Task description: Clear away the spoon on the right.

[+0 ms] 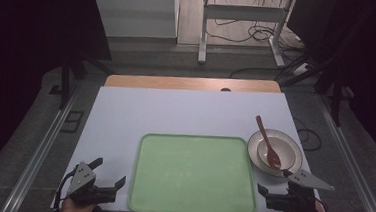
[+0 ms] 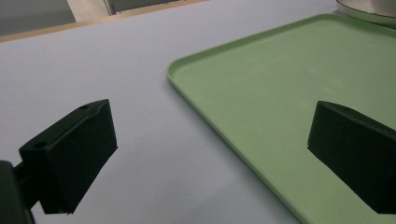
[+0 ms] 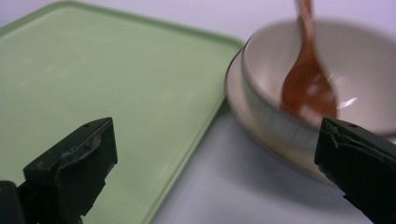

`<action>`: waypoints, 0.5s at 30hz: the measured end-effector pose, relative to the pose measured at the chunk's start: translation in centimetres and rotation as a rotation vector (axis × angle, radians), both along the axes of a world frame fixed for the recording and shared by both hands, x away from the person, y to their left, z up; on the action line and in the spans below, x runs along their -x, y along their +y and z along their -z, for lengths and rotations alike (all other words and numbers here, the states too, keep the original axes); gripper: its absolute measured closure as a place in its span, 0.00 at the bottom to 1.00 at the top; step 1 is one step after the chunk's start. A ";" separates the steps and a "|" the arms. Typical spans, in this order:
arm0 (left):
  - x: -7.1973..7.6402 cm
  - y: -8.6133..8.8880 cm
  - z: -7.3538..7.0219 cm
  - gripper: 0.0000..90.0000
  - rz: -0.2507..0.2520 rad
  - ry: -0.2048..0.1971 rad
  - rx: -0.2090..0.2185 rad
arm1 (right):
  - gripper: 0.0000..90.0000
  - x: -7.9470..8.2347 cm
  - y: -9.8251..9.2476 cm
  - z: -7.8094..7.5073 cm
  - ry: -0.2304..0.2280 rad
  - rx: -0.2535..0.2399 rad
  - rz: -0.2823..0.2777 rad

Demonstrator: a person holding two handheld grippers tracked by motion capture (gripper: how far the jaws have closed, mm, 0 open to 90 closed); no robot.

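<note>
Right, from the high view both tools sit at the near table edge: left gripper [image 1: 110, 171] wide open and empty, right gripper [image 1: 277, 181] likewise, the bowl [image 1: 287, 143] with its wooden spoon [image 1: 268, 142] just ahead of it. Nothing looks moved onto the green tray [image 1: 193, 174] yet. Left gripper view: tray rim [image 2: 196, 100] between spread jaws, bowl cut off at the top. Right gripper view: bowl [image 3: 369, 79] and spoon [image 3: 308, 91] blurred, just ahead, untouched.

The spoon [image 1: 268, 142] lies in the bowl [image 1: 287, 144] on a plate [image 1: 254, 156], just right of the tray [image 1: 193, 175].
</note>
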State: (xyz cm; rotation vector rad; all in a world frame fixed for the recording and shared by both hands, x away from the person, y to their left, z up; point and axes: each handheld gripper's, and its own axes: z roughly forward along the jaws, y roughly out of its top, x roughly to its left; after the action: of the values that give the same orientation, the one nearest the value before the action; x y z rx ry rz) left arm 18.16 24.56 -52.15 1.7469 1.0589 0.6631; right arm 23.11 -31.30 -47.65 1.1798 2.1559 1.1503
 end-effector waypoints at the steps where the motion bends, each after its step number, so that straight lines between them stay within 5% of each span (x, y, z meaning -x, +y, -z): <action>1: 0.0 0.0 0.0 0.01 0.000 0.000 0.000 | 0.00 0.1 -0.1 0.3 0.017 0.002 0.001; 4: 0.0 0.0 0.0 0.01 0.006 0.001 -0.002 | 0.00 -0.1 -0.1 0.8 0.044 0.022 -0.008; 15: 0.0 -0.2 0.0 0.01 0.015 0.001 -0.022 | 0.00 0.0 -0.1 0.8 0.027 0.040 -0.001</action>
State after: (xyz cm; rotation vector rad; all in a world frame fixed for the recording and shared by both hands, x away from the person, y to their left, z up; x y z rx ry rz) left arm 18.19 24.32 -52.13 1.7727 1.0413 0.6665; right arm 23.15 -31.44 -48.48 1.1843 2.1892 1.0928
